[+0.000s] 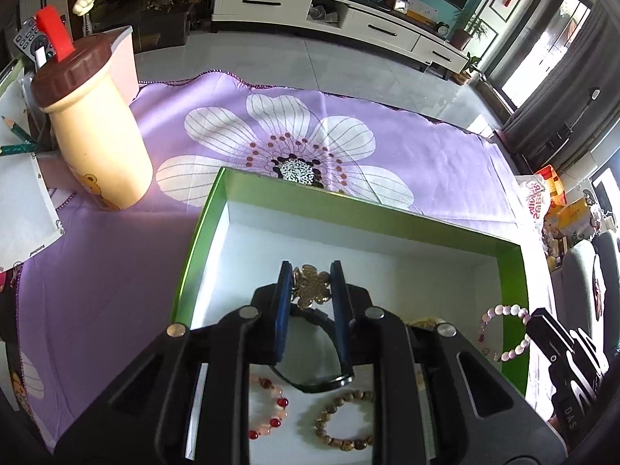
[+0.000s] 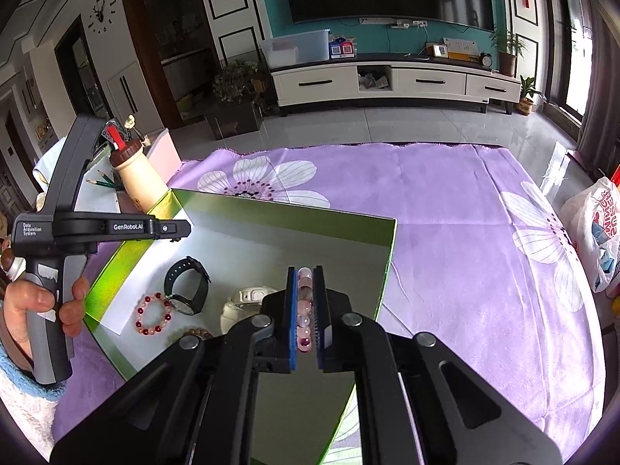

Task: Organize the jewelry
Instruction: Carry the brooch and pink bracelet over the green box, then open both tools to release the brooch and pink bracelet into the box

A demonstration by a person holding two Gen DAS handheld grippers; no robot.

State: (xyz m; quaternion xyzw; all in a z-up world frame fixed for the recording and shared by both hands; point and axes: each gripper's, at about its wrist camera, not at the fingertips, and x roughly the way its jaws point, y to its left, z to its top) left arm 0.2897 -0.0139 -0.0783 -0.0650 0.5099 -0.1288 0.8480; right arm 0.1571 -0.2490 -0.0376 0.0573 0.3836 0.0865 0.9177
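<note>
A green box (image 1: 217, 197) with a white inside stands on the purple flowered cloth. My left gripper (image 1: 310, 271) is shut on a gold flower brooch (image 1: 310, 285) and holds it over the box. Inside lie a black watch (image 1: 321, 372), a red and pink bead bracelet (image 1: 271, 407) and a brown bead bracelet (image 1: 345, 418). My right gripper (image 2: 305, 277) is shut on a pale pink bead bracelet (image 2: 304, 310), which also shows in the left wrist view (image 1: 503, 333) at the box's right wall. The right wrist view also shows the box (image 2: 294, 213) and a white watch (image 2: 248, 302).
A cream bottle with a brown lid (image 1: 93, 131) stands left of the box, beside a pink holder with pencils (image 1: 19, 135) and papers. A white plastic bag (image 2: 593, 228) lies at the cloth's right edge. A TV cabinet (image 2: 395, 81) stands across the floor.
</note>
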